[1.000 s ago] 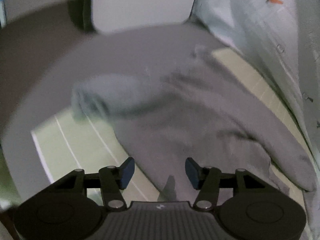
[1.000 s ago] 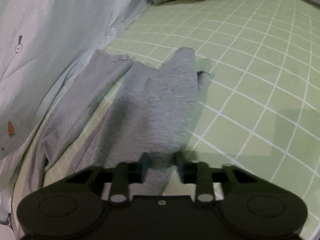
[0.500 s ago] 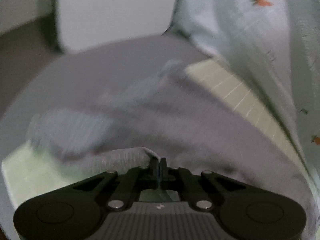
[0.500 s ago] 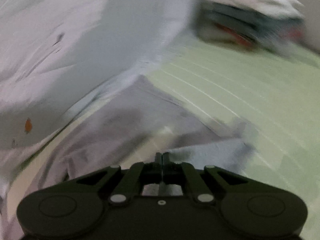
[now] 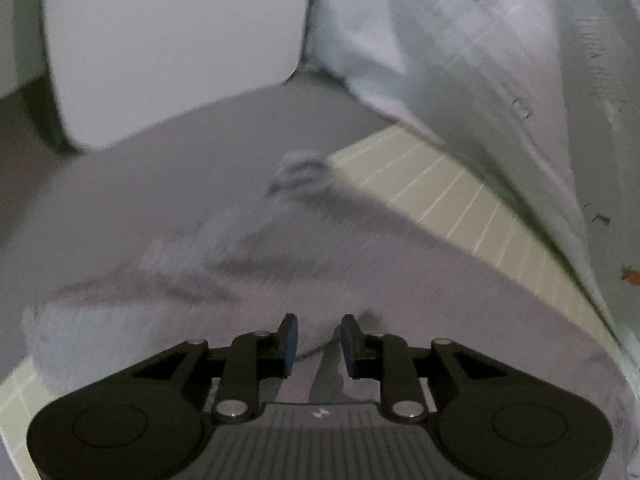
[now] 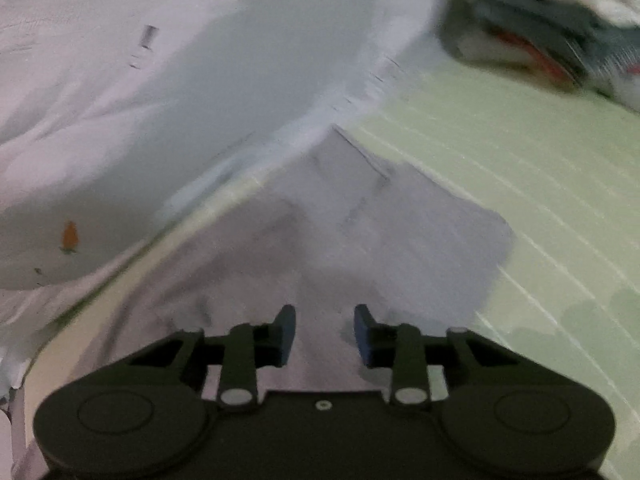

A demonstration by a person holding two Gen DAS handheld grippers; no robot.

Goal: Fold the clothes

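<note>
Garment (image 5: 360, 264), grey: lying bunched on the green sheet (image 6: 520, 168) by its quilt-side edge. Left gripper (image 5: 316, 338) and right gripper (image 6: 325, 334) hovering over it, jaws parted, holding nothing. Edges probably needing smoothing before creasing.

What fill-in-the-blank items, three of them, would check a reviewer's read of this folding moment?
1. The jaws of the left gripper stand ____.
2. The garment under the right gripper is ____ in colour.
3. The pale quilt beside the green checked sheet is printed with small orange ____.

Missing words: open; grey; carrots
</note>
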